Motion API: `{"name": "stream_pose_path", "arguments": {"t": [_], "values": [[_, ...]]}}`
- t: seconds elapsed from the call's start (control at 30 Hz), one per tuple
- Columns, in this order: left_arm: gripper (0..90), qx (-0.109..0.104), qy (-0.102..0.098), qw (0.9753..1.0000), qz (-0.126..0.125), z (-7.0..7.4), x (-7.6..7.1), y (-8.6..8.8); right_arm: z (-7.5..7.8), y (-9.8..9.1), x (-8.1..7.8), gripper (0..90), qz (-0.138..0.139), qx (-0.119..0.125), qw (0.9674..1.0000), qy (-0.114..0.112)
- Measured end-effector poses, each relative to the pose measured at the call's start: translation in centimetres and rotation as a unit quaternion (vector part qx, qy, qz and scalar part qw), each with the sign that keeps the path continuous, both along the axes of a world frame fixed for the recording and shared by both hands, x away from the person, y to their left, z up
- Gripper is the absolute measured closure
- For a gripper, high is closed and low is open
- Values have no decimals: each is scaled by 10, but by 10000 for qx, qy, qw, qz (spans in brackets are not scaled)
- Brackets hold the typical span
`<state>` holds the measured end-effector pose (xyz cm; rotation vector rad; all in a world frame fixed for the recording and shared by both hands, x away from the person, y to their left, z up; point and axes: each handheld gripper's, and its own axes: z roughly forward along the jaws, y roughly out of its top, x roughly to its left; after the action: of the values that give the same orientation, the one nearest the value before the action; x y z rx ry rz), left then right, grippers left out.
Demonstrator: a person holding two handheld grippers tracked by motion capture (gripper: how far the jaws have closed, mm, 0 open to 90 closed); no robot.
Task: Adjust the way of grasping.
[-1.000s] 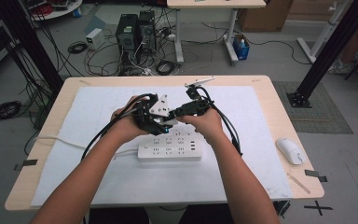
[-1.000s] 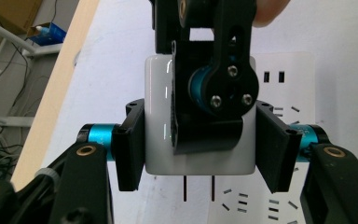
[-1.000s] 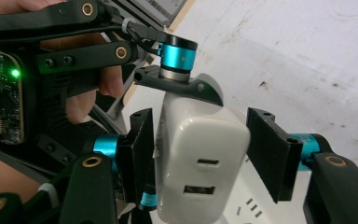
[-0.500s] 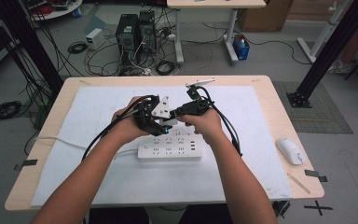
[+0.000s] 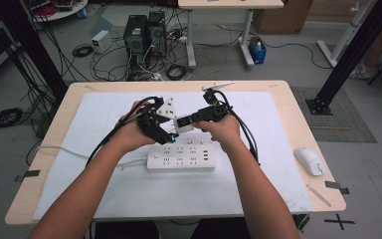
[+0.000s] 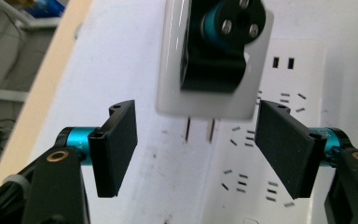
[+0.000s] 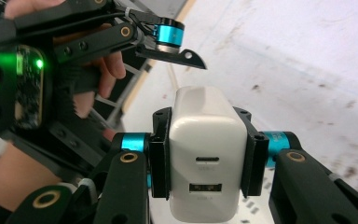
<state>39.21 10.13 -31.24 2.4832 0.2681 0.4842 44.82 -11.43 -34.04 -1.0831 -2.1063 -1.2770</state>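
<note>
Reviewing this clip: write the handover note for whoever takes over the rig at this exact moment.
Right hand-held gripper: shut on the white rectangular plastic charger, pads on its two sides, ports facing the camera.
Left hand-held gripper: jaws have just been opening; the pads stand clear of the charger, whose two metal prongs hang between them.
White plastic power strip: flat on the white mat, below both grippers.
Done: charger passed from left to right.
Left: probably turn the prongs toward a socket and plug it into the strip; it is not yet inserted.
</note>
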Motion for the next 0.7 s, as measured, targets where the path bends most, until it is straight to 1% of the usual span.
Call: {"name": "stream_pose_path", "arguments": {"t": [0.03, 0.07, 0.1, 0.13, 0.17, 0.2, 0.23, 0.27, 0.3, 0.33, 0.37, 0.43, 0.5, 0.53, 0.57, 0.6, 0.63, 0.7], "values": [[276, 10, 19, 10000, 57, 0, 1, 2, 1, -1, 0, 625, -12, -66, 10000, -73], [252, 10, 92, 9999, 120, 0, 2, 4, 3, -2, 0, 625, -12, -156, 9998, -135], [252, 10, 92, 9999, 120, 0, 2, 4, 3, -2, 0, 625, -12, -156, 9998, -135], [252, 53, 193, 9995, 225, 1, 4, 10, 7, -4, -1, 625, -43, -316, 9991, -266], [250, 61, 247, 9993, 271, 1, 5, 12, 8, -5, -1, 625, -23, -362, 9989, -304], [250, 61, 247, 9993, 271, 1, 5, 12, 8, -5, -1, 625, -23, -362, 9989, -304], [249, 91, 324, 9989, 329, 1, 7, 18, 11, -5, -1, 625, -20, -481, 9980, -410], [249, 97, 348, 9987, 361, 1, 7, 21, 12, -6, -1, 625, 7, -536, 9975, -457], [249, 97, 348, 9987, 361, 1, 7, 21, 12, -6, -1, 625, 7, -536, 9975, -457], [249, 97, 470, 9979, 435, 0, 9, 26, 14, -6, -2, 625, 63, -673, 9963, -538], [249, 130, 509, 9975, 467, 0, 11, 28, 15, -6, -2, 625, 86, -753, 9954, -586], [248, 182, 550, 9972, 483, 0, 12, 33, 17, -5, -3, 625, 136, -893, 9935, -691], [248, 231, 548, 9969, 523, 0, 14, 37, 19, -5, -3, 625, 167, -1013, 9918, -758], [243, 231, 548, 9969, 523, 0, 14, 37, 19, -5, -3, 625, 167, -1013, 9918, -758], [243, 209, 542, 9969, 538, 0, 14, 39, 20, -5, -3, 625, 175, -1072, 9908, -803], [214, 267, 550, 9965, 571, 1, 16, 43, 21, -5, -3, 625, 180, -1151, 9896, -841], [213, 267, 550, 9965, 571, 1, 16, 43, 21, -5, -3, 625, 180, -1151, 9896, -841], [213, 314, 593, 9961, 574, 2, 17, 45, 22, -6, -2, 624, 187, -1231, 9883, -879]]}}
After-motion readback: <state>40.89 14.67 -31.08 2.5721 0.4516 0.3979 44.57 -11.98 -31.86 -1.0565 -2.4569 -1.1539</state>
